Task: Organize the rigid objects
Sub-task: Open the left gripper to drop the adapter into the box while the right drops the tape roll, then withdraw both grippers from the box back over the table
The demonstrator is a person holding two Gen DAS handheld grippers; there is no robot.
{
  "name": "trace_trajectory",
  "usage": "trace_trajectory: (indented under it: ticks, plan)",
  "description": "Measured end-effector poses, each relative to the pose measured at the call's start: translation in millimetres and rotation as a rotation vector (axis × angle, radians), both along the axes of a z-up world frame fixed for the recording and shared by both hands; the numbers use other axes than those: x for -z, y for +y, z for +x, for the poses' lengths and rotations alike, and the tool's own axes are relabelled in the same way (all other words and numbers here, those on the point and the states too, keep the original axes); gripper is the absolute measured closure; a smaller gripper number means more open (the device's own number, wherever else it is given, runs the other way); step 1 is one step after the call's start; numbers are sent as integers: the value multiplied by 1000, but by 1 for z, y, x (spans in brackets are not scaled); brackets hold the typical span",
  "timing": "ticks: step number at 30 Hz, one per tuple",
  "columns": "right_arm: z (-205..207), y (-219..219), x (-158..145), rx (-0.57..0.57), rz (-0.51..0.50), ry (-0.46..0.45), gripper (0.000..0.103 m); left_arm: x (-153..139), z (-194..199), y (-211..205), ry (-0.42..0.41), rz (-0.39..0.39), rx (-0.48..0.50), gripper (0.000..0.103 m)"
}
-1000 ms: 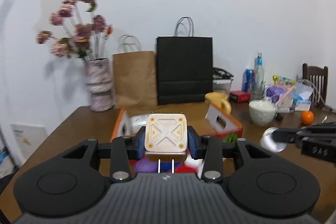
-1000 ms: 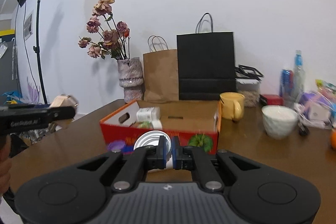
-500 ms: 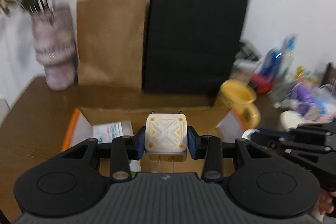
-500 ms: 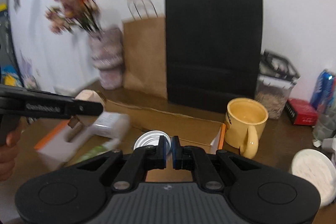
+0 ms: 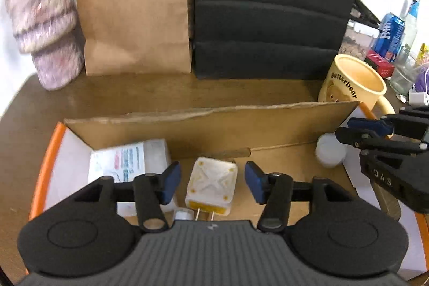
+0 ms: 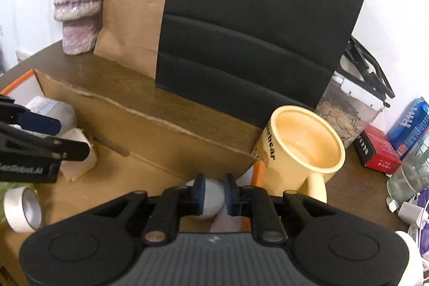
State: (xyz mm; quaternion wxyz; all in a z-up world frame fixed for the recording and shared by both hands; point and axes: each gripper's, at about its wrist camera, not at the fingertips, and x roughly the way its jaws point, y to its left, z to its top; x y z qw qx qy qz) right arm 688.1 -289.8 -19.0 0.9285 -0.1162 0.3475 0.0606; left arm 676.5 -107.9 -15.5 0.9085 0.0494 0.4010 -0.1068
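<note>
Both tongs have travelled from out in front of the cardboard box (image 5: 203,125) to a spot over its open interior, tilting downward, and each pair of jaws has just been opening. On the left tongs (image 5: 211,180) the blue pads now stand clear of the cream plug adapter (image 5: 211,185), which sits between them with gaps on both sides, apparently released onto the box floor beside the white labelled packet (image 5: 128,162) (its prongs point back toward the camera). On the right tongs (image 6: 214,192) the jaws have parted only slightly, and the white round lid (image 6: 213,199) lies between them at the box's right end near the yellow mug (image 6: 303,149); whether the pads press on it I cannot tell, since they hide its sides. Dropping both pieces inside the box suits a tidying job, as the walls keep loose hard items together. A roll of tape (image 6: 22,208) shows at the lower left, partly cut off. Behind the box a brown bag (image 5: 134,7) and black bag (image 5: 270,7) block the wall, and the vase (image 5: 44,20) is blurred on the surface (image 5: 139,93).
</note>
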Motion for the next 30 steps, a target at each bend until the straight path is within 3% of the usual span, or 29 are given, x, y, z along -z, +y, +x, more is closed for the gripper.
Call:
trace_trajectory:
  ticks: [4, 8, 12, 13, 16, 18, 22, 26, 30]
  plan:
    - [-11, -3, -12, -1, 16, -16, 86, -16, -10, -1, -27, 6, 9, 40]
    - [-38, -4, -37, -16, 23, -49, 78, -42, -33, 6, -64, -7, -2, 31]
    - [-85, 1, -67, -63, -13, -124, 50, -73, -74, 22, -124, -25, 9, 22]
    - [-100, 2, -74, -77, -23, -144, 48, -81, -88, 27, -144, -25, 14, 22]
    - [-148, 3, -92, -108, -16, -195, 45, -104, -138, 43, -214, -20, 14, 19]
    - [-182, 1, -100, -126, 1, -226, 33, -118, -180, 56, -275, -32, 27, 12]
    - [-249, 1, -98, -145, 18, -277, 31, -131, -266, 79, -407, -40, 43, 4]
    - [-329, 2, -77, -148, 83, -317, 25, -120, -353, 104, -508, -52, 11, 0]
    - [-401, 7, -46, -127, 156, -338, 22, -89, -435, 125, -549, -90, -37, 0]
